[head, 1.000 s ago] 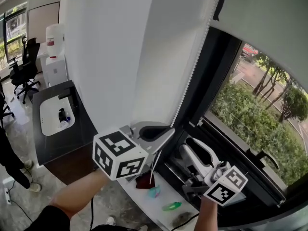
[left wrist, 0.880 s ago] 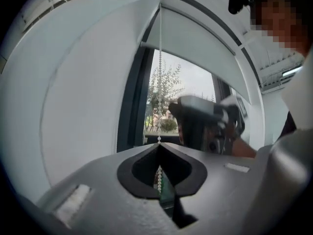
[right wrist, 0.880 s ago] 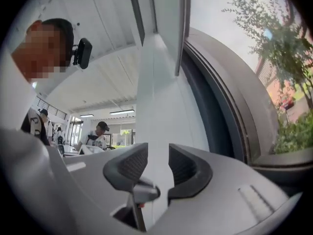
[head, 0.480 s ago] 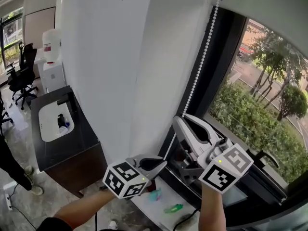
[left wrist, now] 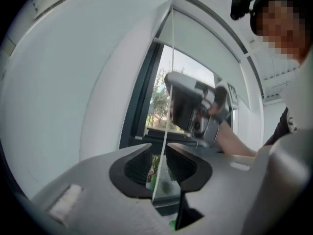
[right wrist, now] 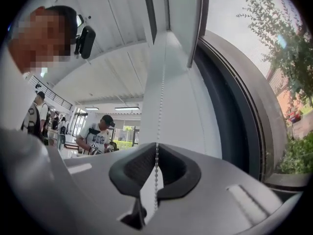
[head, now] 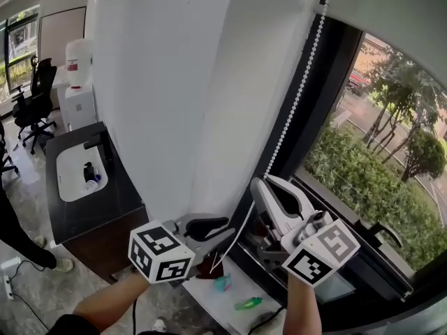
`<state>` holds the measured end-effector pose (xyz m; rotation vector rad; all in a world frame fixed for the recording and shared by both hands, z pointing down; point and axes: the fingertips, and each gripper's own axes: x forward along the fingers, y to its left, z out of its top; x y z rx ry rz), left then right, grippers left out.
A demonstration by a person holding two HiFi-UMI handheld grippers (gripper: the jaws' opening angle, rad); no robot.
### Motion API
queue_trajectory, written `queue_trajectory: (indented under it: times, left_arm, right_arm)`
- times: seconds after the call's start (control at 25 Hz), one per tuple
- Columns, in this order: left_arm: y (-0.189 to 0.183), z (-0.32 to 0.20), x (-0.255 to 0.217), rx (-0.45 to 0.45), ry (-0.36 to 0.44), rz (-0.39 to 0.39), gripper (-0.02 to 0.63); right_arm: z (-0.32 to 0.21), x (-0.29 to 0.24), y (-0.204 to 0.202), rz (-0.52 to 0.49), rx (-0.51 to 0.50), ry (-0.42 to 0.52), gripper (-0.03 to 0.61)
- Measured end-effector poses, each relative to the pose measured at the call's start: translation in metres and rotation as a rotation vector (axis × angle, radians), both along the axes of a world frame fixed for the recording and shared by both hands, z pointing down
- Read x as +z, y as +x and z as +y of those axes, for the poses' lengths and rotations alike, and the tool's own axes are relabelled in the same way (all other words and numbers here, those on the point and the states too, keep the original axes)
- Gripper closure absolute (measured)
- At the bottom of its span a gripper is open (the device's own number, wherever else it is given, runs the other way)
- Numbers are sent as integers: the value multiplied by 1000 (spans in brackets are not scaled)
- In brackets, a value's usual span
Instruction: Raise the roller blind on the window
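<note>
Head view: The right gripper (head: 264,183) has come up from the sill and now sits high on the bead chain (head: 295,96). The left gripper (head: 222,229), which held the chain a second ago, has dropped lower and is letting go. It looks like a hand-over-hand pull in mid swap, the right taking the load for the next haul. The roller blind (head: 391,12) hangs over the top of the window, with trees and hedge visible below it. Small red, teal and green items lie on the white sill (head: 209,299). Behind them stand a dark table (head: 105,211), an office chair (head: 35,82) and a water dispenser (head: 77,58) on a pale stone floor.

Left gripper view: The jaws are opening, moderately apart. The chain runs loose between the pads (left wrist: 139,163), pressed by neither.

Right gripper view: The jaws are closing and nearly together, their tips pinching the chain, which climbs the white wall (right wrist: 166,97). People stand in a bright hall behind, one in a white T-shirt (right wrist: 95,133).
</note>
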<state>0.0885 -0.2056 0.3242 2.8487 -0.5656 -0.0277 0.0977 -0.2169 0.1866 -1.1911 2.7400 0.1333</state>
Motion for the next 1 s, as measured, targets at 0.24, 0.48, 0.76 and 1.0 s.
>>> queue_trajectory:
  times: [0.24, 0.48, 0.76, 1.0]
  left_arm:
    - [-6, -7, -78, 7, 101, 120, 517]
    - [5, -8, -101, 23, 196, 51, 516]
    - [23, -6, -121, 53, 231, 77, 515]
    - [26, -10, -123, 36, 234, 71, 518]
  right_arm:
    - [1, 48, 3, 28, 29, -54, 560]
    - [5, 50, 15, 73, 84, -46, 560]
    - [7, 83, 11, 146, 84, -98, 560]
    - [9, 146, 3, 201, 76, -213, 560]
